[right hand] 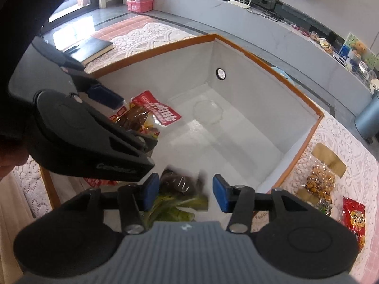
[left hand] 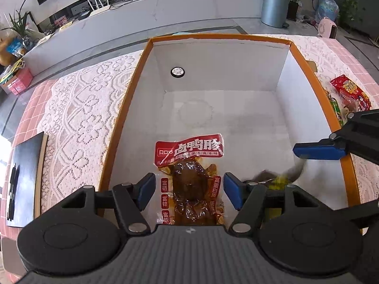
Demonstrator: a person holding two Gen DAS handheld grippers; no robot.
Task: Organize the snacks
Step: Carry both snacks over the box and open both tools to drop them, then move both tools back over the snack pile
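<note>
You are at the drop-off step. Your left tool (left hand: 189, 193) stands open over the red duck packet (left hand: 189, 177), which lies on the floor of the orange-rimmed box (left hand: 123, 118). Your right tool (right hand: 182, 193) is also open; the blurred yellow-green packet (right hand: 175, 203) below it seems released. Next, lift both clear and reach for the snacks (right hand: 319, 184) on the bench (right hand: 355, 165) beside the box.

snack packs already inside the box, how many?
2. The red-label pack lies on the box floor between the left gripper fingers; a blurred green-yellow pack sits under the right gripper. The grippers may hide others.
</note>
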